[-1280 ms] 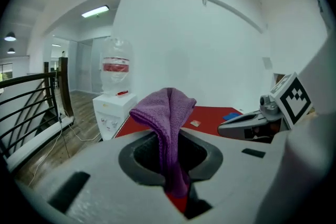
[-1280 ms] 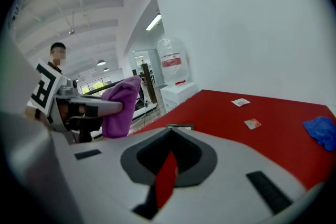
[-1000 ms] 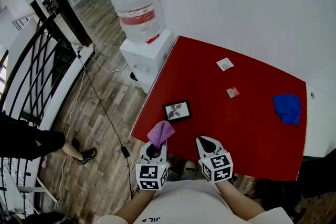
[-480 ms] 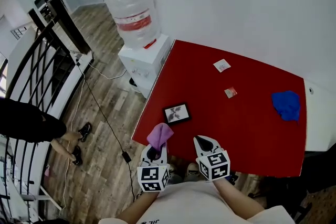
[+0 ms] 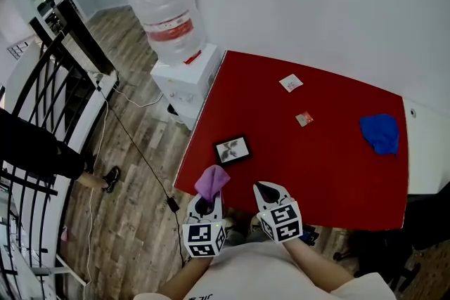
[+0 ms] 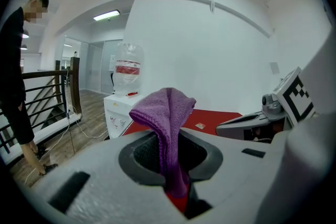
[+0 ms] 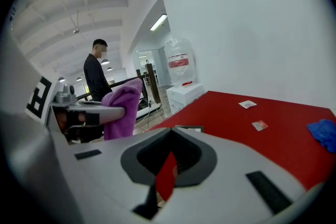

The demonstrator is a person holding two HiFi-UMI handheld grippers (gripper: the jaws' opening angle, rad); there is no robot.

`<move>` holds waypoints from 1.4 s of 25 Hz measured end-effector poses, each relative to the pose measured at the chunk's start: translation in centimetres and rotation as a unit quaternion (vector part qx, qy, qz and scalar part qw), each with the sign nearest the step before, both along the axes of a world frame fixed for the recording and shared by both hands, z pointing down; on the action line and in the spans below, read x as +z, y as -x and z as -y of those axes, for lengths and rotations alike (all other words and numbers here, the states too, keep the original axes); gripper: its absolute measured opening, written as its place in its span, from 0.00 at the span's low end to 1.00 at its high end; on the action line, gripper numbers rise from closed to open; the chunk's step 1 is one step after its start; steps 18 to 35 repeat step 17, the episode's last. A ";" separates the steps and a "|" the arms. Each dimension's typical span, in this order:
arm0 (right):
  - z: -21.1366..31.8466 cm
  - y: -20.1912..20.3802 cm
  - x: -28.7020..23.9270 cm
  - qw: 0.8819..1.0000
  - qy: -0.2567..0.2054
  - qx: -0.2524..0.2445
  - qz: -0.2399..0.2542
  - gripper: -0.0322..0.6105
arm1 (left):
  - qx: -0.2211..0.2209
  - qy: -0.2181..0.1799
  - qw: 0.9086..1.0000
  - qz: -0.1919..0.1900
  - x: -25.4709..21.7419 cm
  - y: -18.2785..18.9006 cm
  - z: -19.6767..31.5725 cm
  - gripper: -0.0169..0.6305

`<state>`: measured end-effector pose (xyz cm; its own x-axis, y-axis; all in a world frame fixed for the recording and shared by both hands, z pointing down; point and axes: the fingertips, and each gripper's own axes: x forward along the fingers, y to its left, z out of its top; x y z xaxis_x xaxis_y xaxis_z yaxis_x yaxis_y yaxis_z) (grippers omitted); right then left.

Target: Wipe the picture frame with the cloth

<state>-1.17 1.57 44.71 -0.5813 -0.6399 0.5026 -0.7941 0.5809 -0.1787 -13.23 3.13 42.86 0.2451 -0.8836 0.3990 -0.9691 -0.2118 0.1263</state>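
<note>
Holds cloth [image 5: 212,180] clamped in left gripper [image 5: 204,203] just short of frame [image 5: 231,149] on table [image 5: 330,165], right gripper [image 5: 267,192] nearer-right of frame, jaws together, empty; approach step, probably needs cloth lowered forward onto frame.

Purple cloth [image 5: 211,181], black picture frame [image 5: 232,149], red table [image 5: 330,172], blue rag [image 5: 380,131]

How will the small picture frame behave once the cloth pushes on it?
The picture frame lies flat, so tipping seems unlikely. It looks small and thin, probably light, so it may slide on the smooth red table. It sits near the table's edge, so an outward wipe could push it off.
</note>
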 end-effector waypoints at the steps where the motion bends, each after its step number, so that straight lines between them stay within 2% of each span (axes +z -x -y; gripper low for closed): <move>1: 0.0 0.0 0.0 1.000 0.000 0.000 0.000 0.05 | 0.000 0.000 1.000 0.000 0.0 -0.1 0.1 0.11; 35: 0.6 0.7 -0.3 1.000 -0.005 -0.006 -0.002 0.05 | -0.002 -0.002 1.000 0.002 0.0 0.7 0.5 0.11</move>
